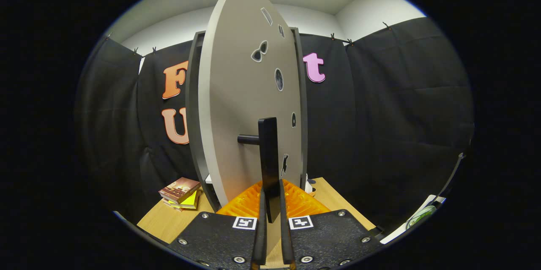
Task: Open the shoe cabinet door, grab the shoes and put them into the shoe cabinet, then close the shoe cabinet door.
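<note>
Claw [272, 219]: nearly closed, its two fingers pinching the lower end of the black bar handle from either side; both fingers appear to press on it.
Handle [269, 160]: a flat, upright black bar, standing off the door on a short round post at its upper left. It looks rigid and smooth, so a narrow pinch suits it; a grip low on the bar, as here, probably gives less leverage than one near the post.
Door [247, 92]: a pale grey panel with small cut-out shapes, swung partly open and seen almost edge-on, directly beyond the fingers. I judge it stiff and light to moderate in weight, swinging freely on its hinges; a pull should follow the arc of the swing, or the bar may slip out of the pinch.
Shoe cabinet [192, 109]: its dark frame shows behind the door on both sides, standing on the bench.
Orange ribbed piece [304, 202]: just ahead of the fingers at the foot of the door; what it is I cannot tell.
Bench [169, 219]: light wood, with a small stack of books [179, 192] left of the cabinet.
Shoes: a small pale shape at the cabinet's right foot may be one; uncertain.
</note>
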